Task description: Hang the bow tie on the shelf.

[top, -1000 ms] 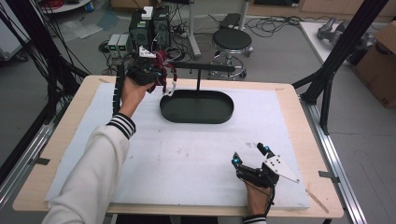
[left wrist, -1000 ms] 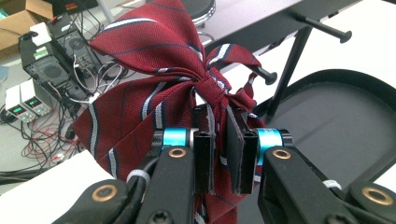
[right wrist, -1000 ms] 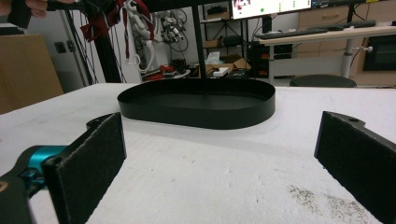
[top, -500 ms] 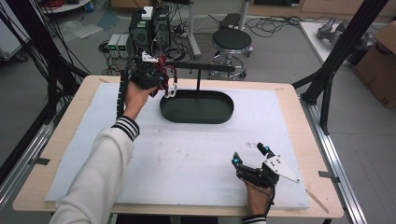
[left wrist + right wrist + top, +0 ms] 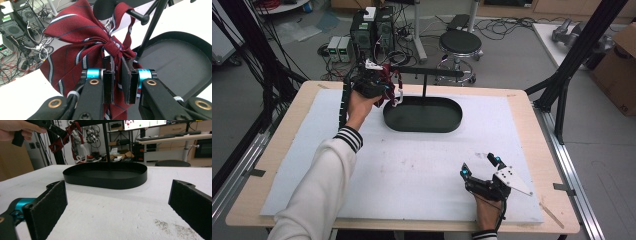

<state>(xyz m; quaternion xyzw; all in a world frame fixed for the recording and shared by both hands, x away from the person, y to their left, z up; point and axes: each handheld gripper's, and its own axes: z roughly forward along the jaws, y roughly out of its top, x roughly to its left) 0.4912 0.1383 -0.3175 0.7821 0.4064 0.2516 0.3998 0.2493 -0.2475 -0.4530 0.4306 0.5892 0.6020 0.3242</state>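
Note:
A dark red bow tie (image 5: 72, 37) with blue and white stripes hangs at the left end of the black stand's horizontal bar (image 5: 136, 15). My left gripper (image 5: 117, 75) is shut on the strap just below the tie's knot. From above, the left gripper (image 5: 387, 91) holds the tie (image 5: 388, 82) over the left end of the oval black tray (image 5: 457, 117), beside the bar (image 5: 432, 73). My right gripper (image 5: 480, 166) rests open on the white mat at the front right, nothing between its jaws (image 5: 117, 202). It faces the tray (image 5: 107, 178) and the tie (image 5: 72, 135).
A thin vertical post (image 5: 424, 87) rises from the tray's back edge and carries the bar. The white mat (image 5: 422, 165) covers most of the wooden table (image 5: 532, 107). Behind the table are a stool (image 5: 460, 42), computer boxes (image 5: 372, 30) and cables.
The left hand with the tie has edged slightly right toward the bar's end. The right gripper has not moved.

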